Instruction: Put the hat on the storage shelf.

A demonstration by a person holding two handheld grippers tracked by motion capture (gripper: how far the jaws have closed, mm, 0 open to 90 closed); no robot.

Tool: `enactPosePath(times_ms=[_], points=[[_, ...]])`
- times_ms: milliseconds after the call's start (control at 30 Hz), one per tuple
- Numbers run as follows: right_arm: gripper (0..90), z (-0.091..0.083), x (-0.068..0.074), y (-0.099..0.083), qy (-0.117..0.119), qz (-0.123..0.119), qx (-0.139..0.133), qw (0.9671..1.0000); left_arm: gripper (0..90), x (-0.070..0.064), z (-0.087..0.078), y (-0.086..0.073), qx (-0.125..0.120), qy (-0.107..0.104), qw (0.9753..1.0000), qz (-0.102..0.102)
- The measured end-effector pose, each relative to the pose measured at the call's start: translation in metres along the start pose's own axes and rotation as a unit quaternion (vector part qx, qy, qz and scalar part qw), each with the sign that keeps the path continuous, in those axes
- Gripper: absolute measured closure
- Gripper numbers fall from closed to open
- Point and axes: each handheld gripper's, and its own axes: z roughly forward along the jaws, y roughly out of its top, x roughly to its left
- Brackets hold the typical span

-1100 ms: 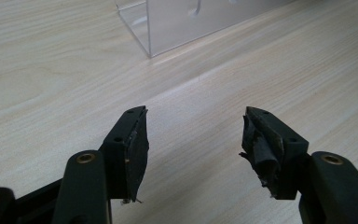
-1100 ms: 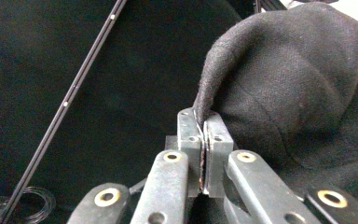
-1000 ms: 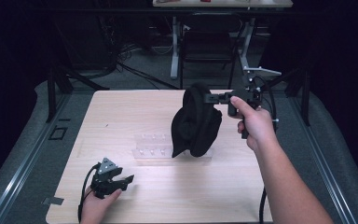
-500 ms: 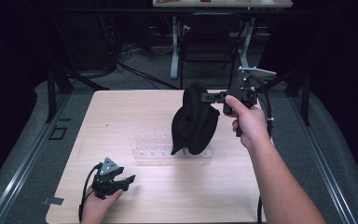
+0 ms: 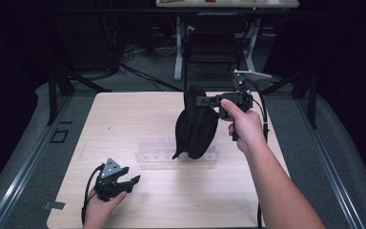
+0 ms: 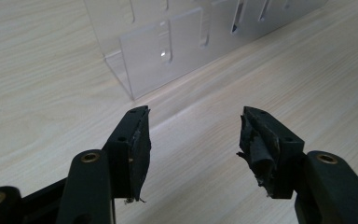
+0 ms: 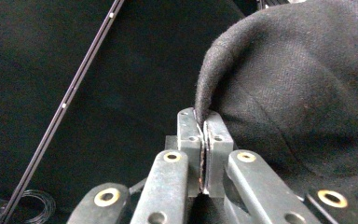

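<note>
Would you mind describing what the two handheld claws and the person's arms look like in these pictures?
Both are black two-jaw tools. The left claw carries a grey three-cornered plate and trails a black cable; its jaws have brass-coloured rivets and frayed black pads. The right claw also has a grey plate on top and a black cable. Both forearms are bare, with no sleeves.

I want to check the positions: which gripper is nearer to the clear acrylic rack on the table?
Left. The left gripper rests open on the table just in front of the clear acrylic rack, apart from it. The right gripper is raised above the rack's far side, holding the black hat.
</note>
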Motion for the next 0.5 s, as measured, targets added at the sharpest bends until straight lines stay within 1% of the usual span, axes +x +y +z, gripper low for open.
enactPosePath(times_ms=[67, 167, 367, 400, 433, 500], points=[[88.7, 0.003, 0.001, -0.001, 0.002, 0.000, -0.002, 1.0000, 43.2, -0.003, -0.001, 0.003, -0.007, -0.002, 1.0000, 0.002], [88.8, 0.005, 0.002, -0.001, 0.003, -0.002, -0.001, 1.0000, 43.5, -0.007, -0.003, 0.007, -0.011, -0.007, 0.9999, 0.008], [88.7, 0.011, 0.007, 0.000, 0.000, -0.005, 0.006, 1.0000, 46.0, -0.015, -0.007, 0.021, -0.016, -0.022, 0.9993, 0.025], [88.7, 0.013, 0.008, 0.000, 0.002, -0.006, 0.004, 1.0000, 46.2, -0.016, -0.007, 0.024, -0.016, -0.022, 0.9993, 0.025], [88.7, 0.013, 0.008, 0.000, 0.002, -0.007, 0.006, 1.0000, 46.9, -0.016, -0.007, 0.028, -0.017, -0.026, 0.9991, 0.027], [88.7, 0.016, 0.009, 0.000, 0.002, -0.007, 0.005, 1.0000, 48.0, -0.018, -0.007, 0.034, -0.023, -0.030, 0.9990, 0.026]])
